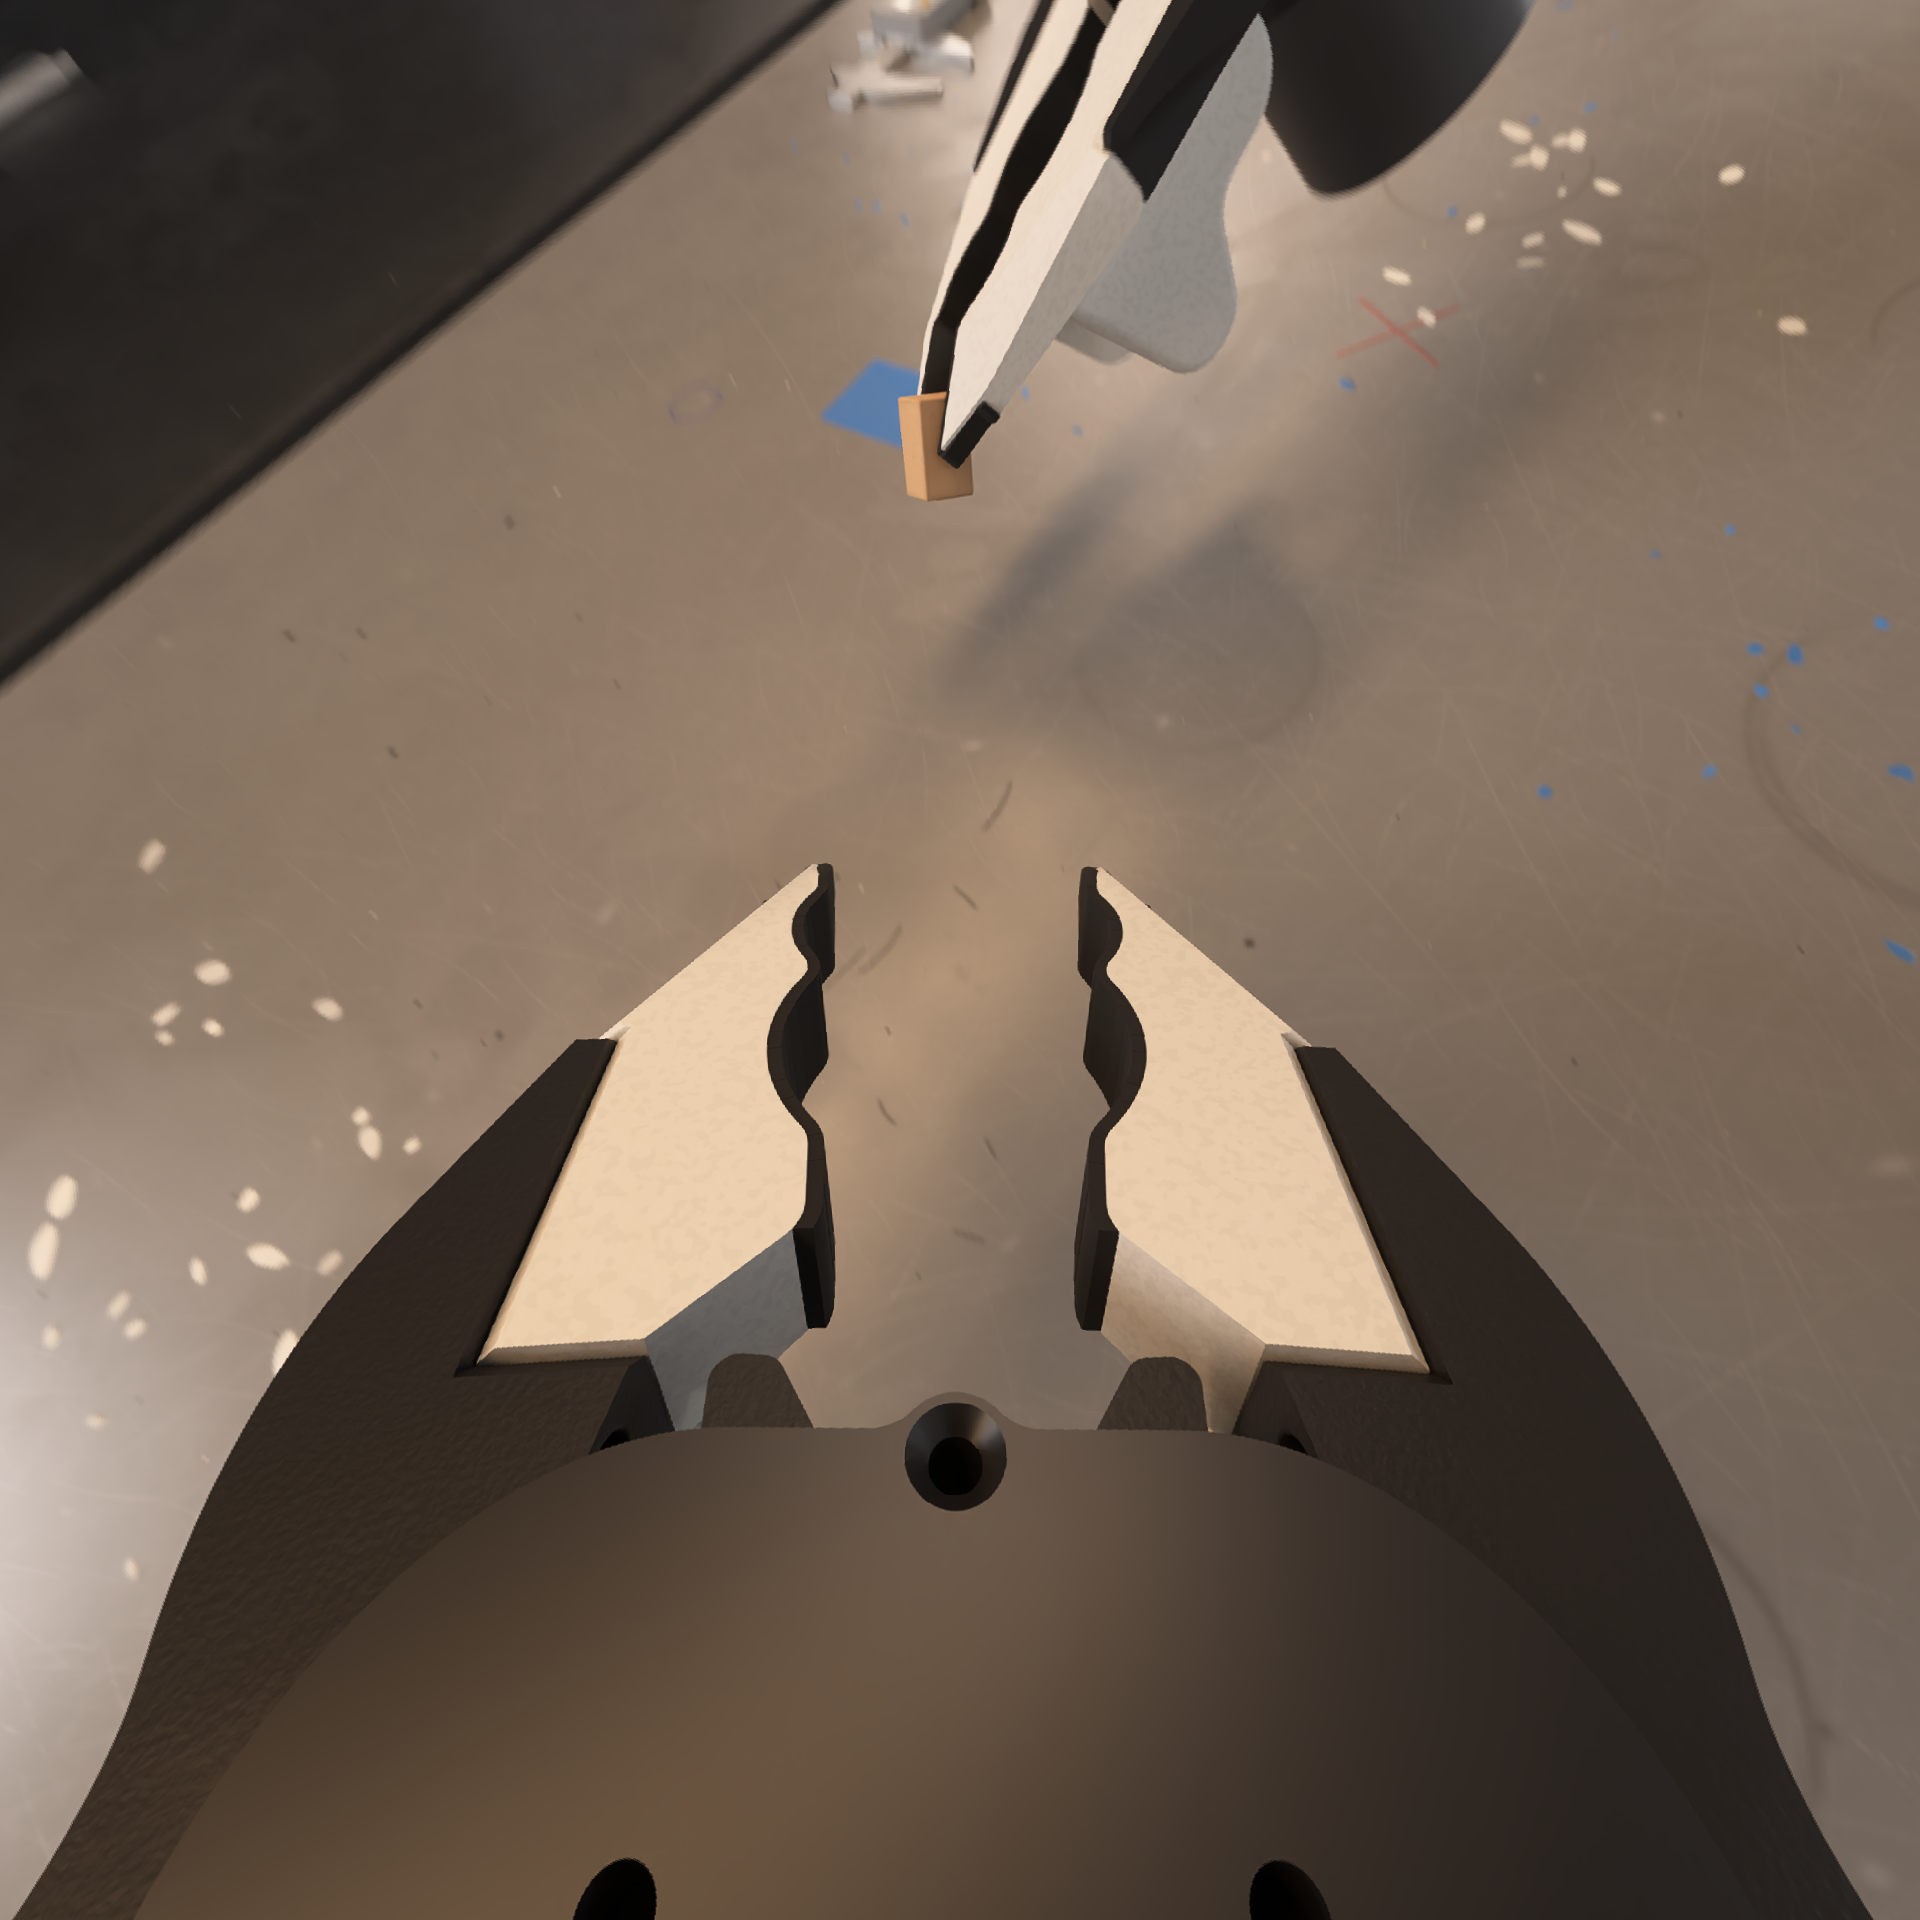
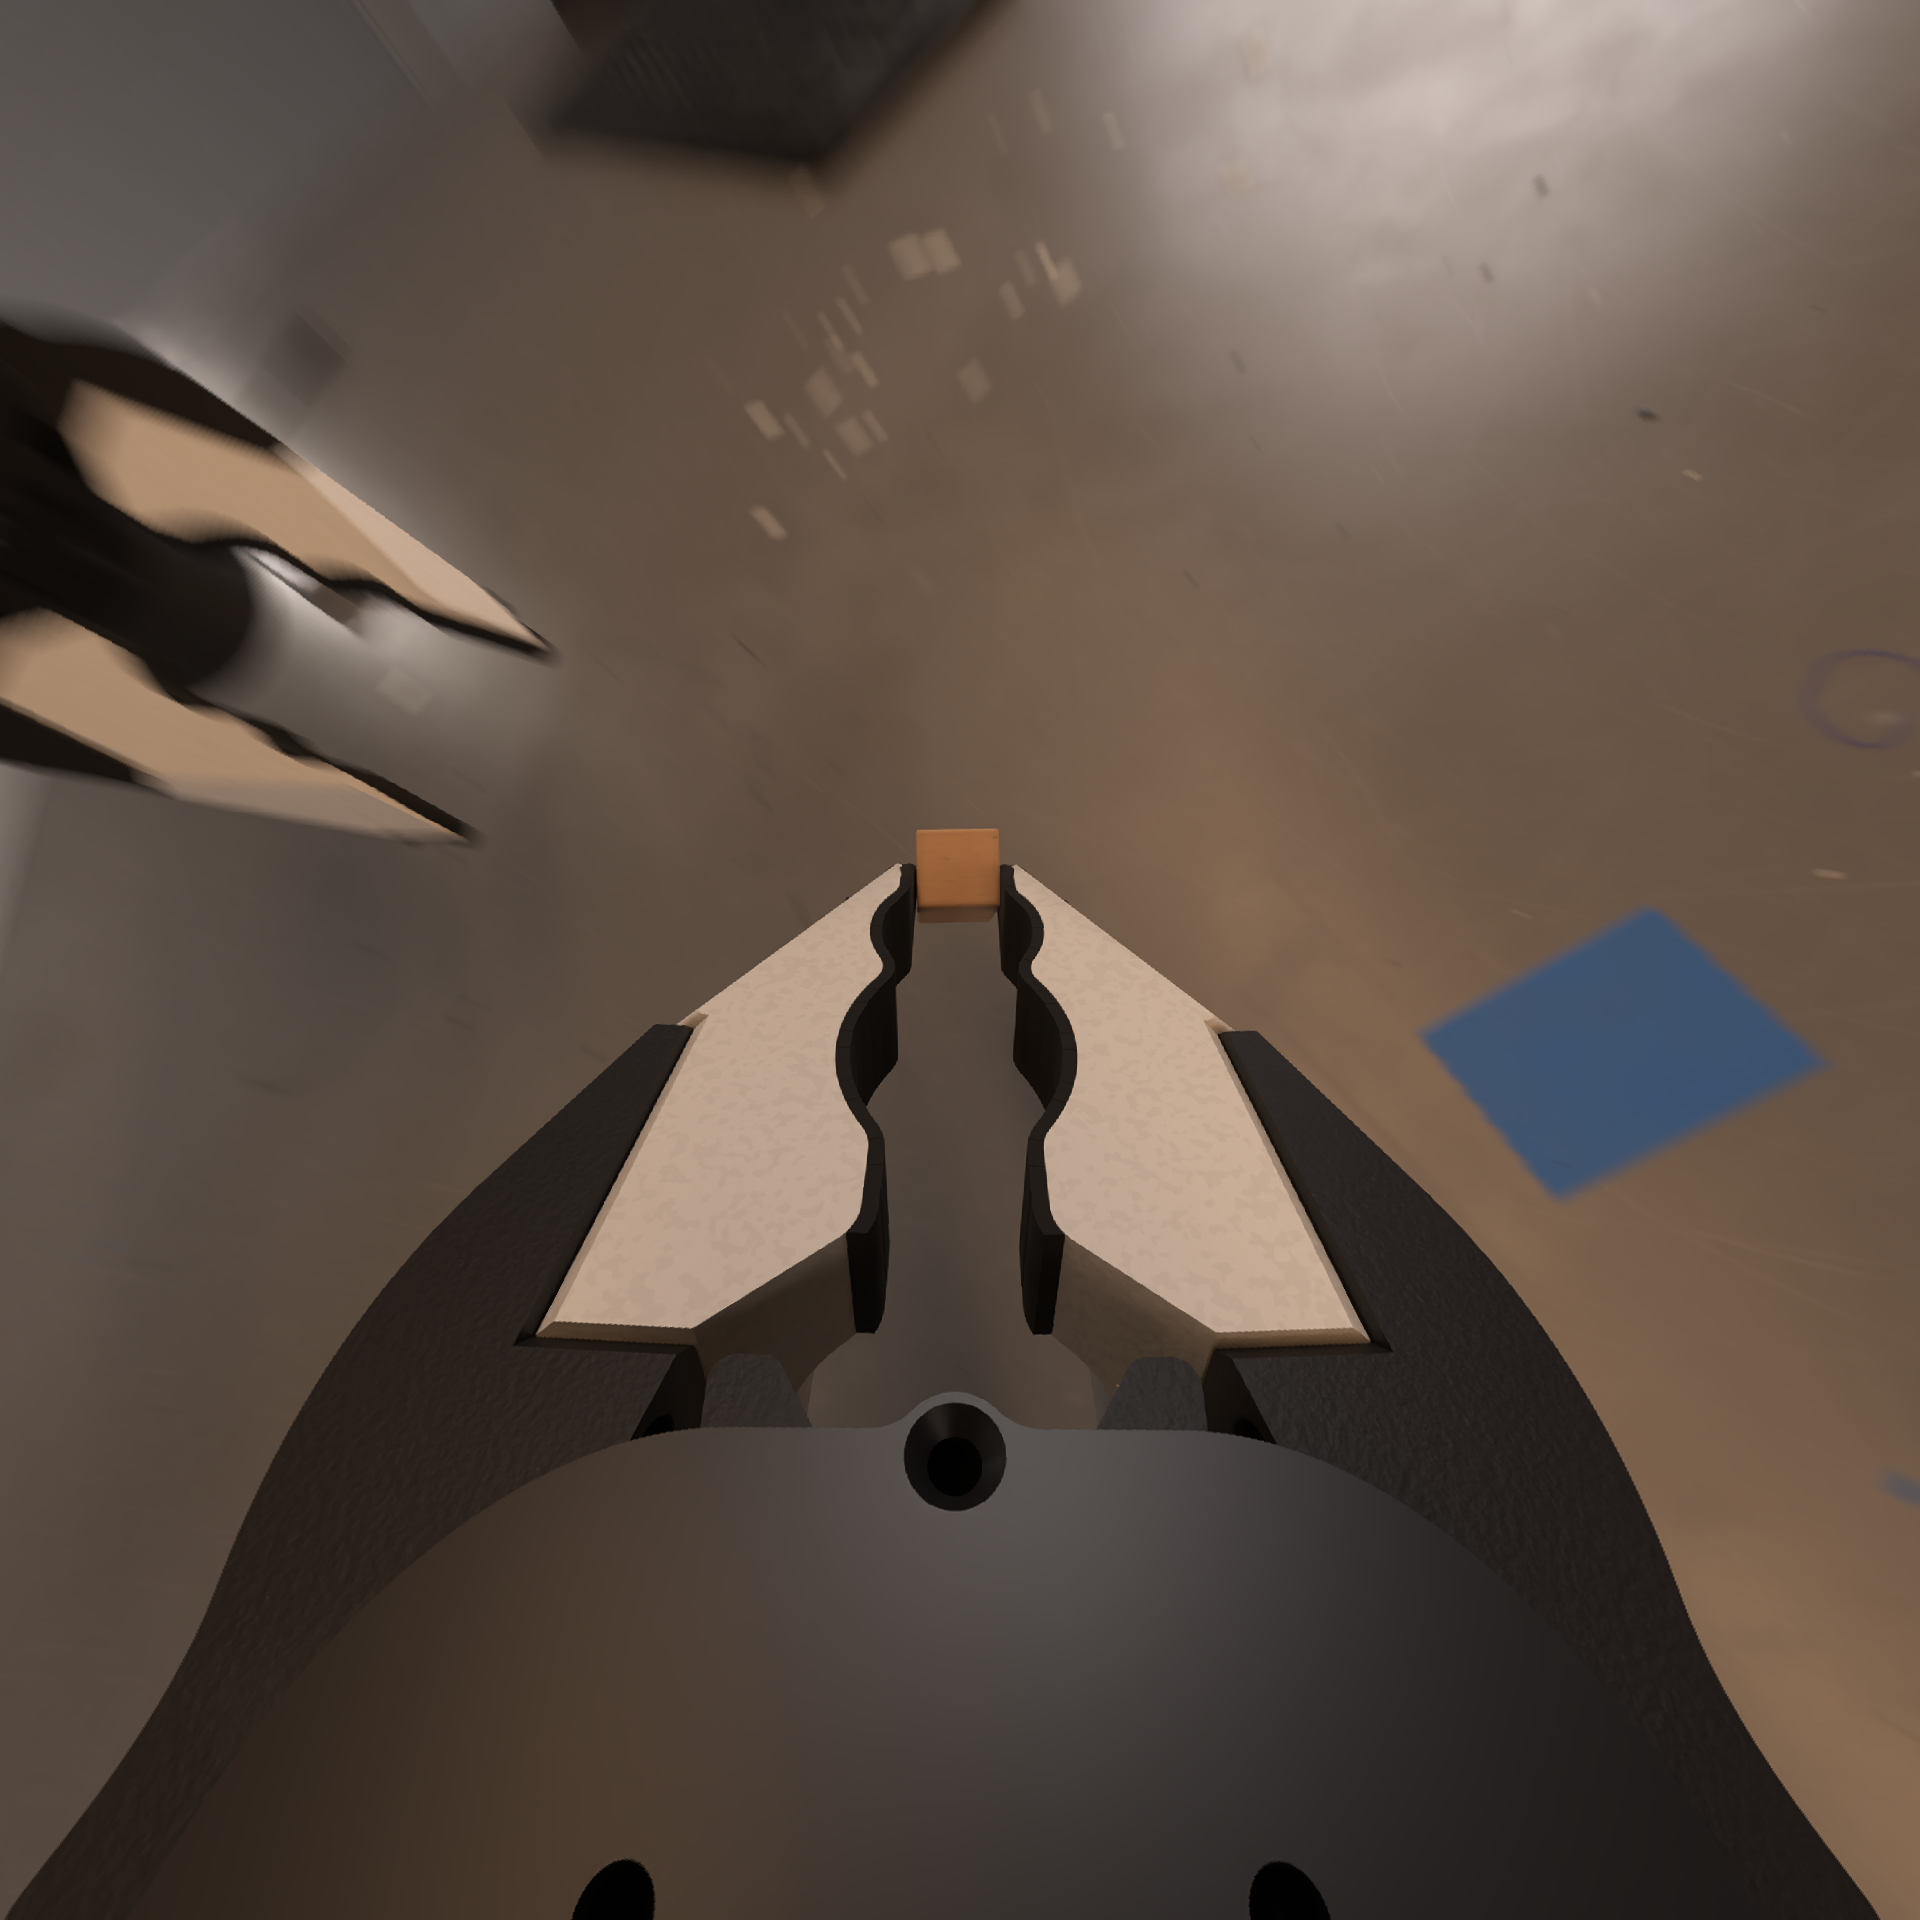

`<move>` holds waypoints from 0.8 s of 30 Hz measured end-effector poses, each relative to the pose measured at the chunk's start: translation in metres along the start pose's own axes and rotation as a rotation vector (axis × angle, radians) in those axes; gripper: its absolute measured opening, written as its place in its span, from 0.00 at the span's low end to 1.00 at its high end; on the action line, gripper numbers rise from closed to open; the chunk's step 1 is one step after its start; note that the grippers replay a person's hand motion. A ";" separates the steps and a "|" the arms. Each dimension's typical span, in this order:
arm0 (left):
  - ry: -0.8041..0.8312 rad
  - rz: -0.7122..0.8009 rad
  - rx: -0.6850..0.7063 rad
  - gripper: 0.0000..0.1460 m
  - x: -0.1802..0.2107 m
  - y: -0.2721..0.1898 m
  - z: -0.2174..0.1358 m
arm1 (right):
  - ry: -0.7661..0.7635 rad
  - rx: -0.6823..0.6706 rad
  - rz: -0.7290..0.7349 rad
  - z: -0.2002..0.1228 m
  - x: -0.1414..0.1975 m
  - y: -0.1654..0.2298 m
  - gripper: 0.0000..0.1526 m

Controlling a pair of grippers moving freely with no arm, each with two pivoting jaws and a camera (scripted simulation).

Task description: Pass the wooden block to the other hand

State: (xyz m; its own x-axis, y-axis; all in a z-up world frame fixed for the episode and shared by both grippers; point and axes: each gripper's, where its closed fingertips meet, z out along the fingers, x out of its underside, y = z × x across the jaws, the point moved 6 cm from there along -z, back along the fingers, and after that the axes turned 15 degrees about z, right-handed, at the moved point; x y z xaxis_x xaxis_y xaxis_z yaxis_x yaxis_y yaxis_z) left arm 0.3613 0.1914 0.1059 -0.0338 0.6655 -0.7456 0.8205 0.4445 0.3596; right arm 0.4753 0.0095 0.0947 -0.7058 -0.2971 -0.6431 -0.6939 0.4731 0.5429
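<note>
The wooden block is a small tan cube pinched between the tips of my right gripper, held up above the brown tabletop. In the left wrist view the same block hangs at the tips of the right gripper, which comes down from the top right. My left gripper is open and empty, its fingers pointing toward the block from some distance below in that view. The left gripper also shows blurred at the left edge of the right wrist view, apart from the block.
A blue square patch lies on the tabletop; it also shows behind the block in the left wrist view. A dark band runs along the table's upper left. Small metal parts lie at the far top.
</note>
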 end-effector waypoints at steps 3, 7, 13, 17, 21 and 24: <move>-0.057 0.048 -0.052 0.34 -0.019 0.008 0.003 | -0.153 -0.305 0.173 -0.016 -0.013 0.019 0.10; -0.159 0.123 -0.108 0.35 -0.053 0.020 0.005 | -0.275 -0.579 0.253 -0.029 -0.025 0.044 0.10; -0.262 0.251 -0.195 0.38 -0.091 0.029 0.004 | -0.261 -0.692 0.321 -0.025 -0.030 0.065 0.10; -0.256 0.302 -0.216 0.31 -0.094 0.028 0.007 | -0.217 -0.698 0.328 -0.016 -0.029 0.075 0.10; -0.243 0.300 -0.270 0.16 -0.090 0.030 0.005 | -0.187 -0.714 0.348 -0.007 -0.030 0.082 0.10; -0.250 0.288 -0.285 0.11 -0.086 0.032 0.001 | -0.176 -0.719 0.360 -0.002 -0.033 0.086 0.10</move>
State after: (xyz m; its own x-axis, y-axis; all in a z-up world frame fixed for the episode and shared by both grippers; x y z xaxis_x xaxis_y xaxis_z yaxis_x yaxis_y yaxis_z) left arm 0.3909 0.1480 0.1811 0.3392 0.6369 -0.6923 0.5860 0.4326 0.6851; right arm 0.4391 0.0583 0.1635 -0.9113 -0.0656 -0.4065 -0.3936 -0.1504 0.9069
